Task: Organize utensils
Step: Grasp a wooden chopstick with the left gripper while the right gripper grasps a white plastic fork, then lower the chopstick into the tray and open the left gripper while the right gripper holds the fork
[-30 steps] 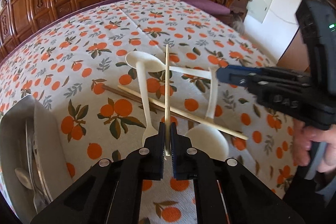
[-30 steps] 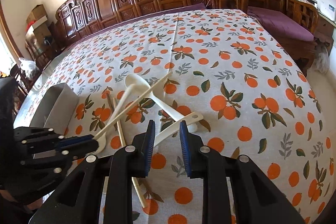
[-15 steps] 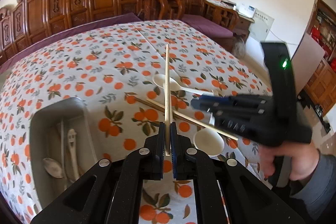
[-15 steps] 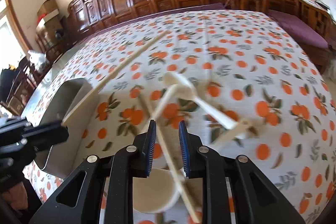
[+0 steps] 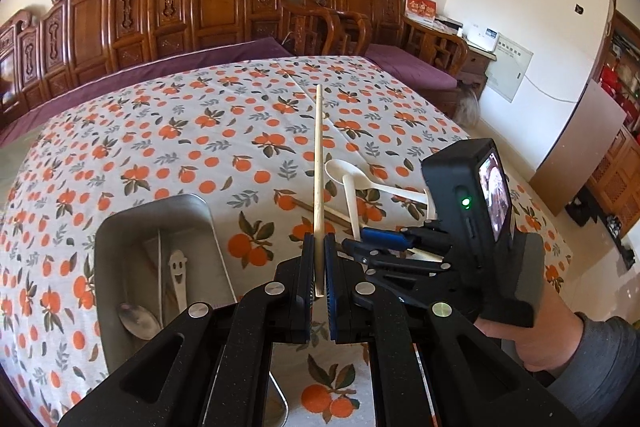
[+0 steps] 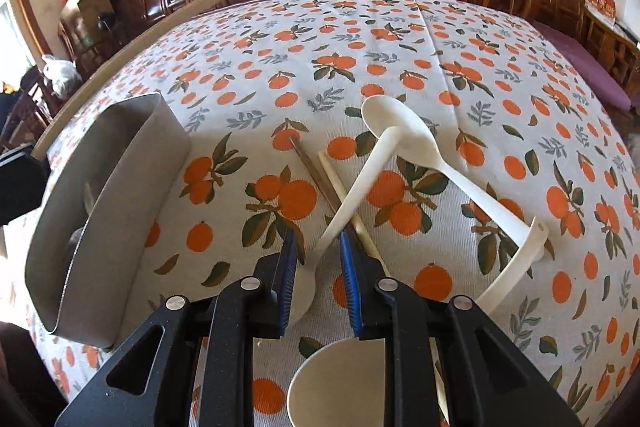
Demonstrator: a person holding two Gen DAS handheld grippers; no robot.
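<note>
The orange-print tablecloth (image 6: 400,39) carries a steel tray (image 6: 120,163) at the left, already holding spoons. Right of it lies a crossed heap: white spoons (image 6: 404,139) over two chopsticks (image 6: 320,179). The right gripper (image 6: 316,267) hangs open, jaws either side of a spoon handle but not touching it. The left gripper (image 5: 319,279) is clamped on the near end of a pale chopstick (image 5: 318,163), raised, pointing away. It looks light, stiff and smooth, so it may pivot.
</note>
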